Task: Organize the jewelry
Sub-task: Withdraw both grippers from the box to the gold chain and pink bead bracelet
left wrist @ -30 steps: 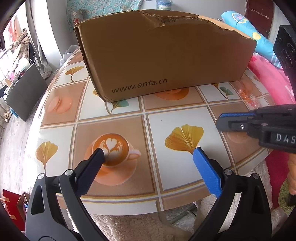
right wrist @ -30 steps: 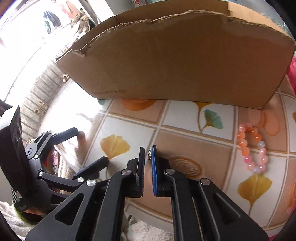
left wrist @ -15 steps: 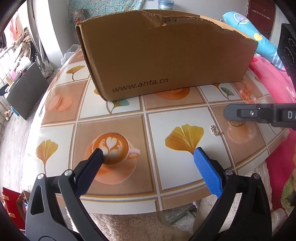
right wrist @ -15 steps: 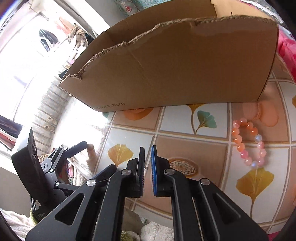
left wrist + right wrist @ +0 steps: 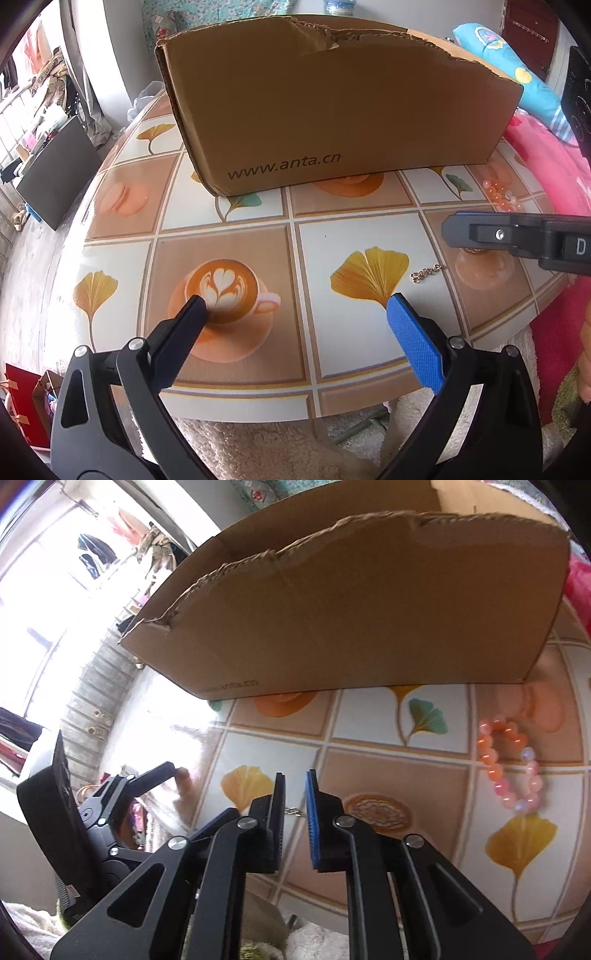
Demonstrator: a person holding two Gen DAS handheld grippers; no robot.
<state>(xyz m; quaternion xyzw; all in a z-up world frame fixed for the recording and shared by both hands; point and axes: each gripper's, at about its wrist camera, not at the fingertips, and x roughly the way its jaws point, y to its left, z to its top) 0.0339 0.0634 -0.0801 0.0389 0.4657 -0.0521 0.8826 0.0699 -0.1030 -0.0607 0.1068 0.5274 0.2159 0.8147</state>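
- Torn brown cardboard box [image 5: 332, 110] is sitting at back of the tiled-print round table [image 5: 229, 221].
- Right gripper [image 5: 294, 775], near the box's front: jaws are opening, pads not pressing anything; thin gold chain [image 5: 426, 272] is lying on table under its tip.
- Orange-pink bead bracelet [image 5: 508, 764] is lying by the box's right corner.
- Left gripper [image 5: 295, 306], in front of box, is hanging wide open w/ nothing between its jaws.

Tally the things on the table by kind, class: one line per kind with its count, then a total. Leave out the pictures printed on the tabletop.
Cardboard box: 1
Beaded bracelet, orange and pink: 1
Small gold chain: 1
Total: 3
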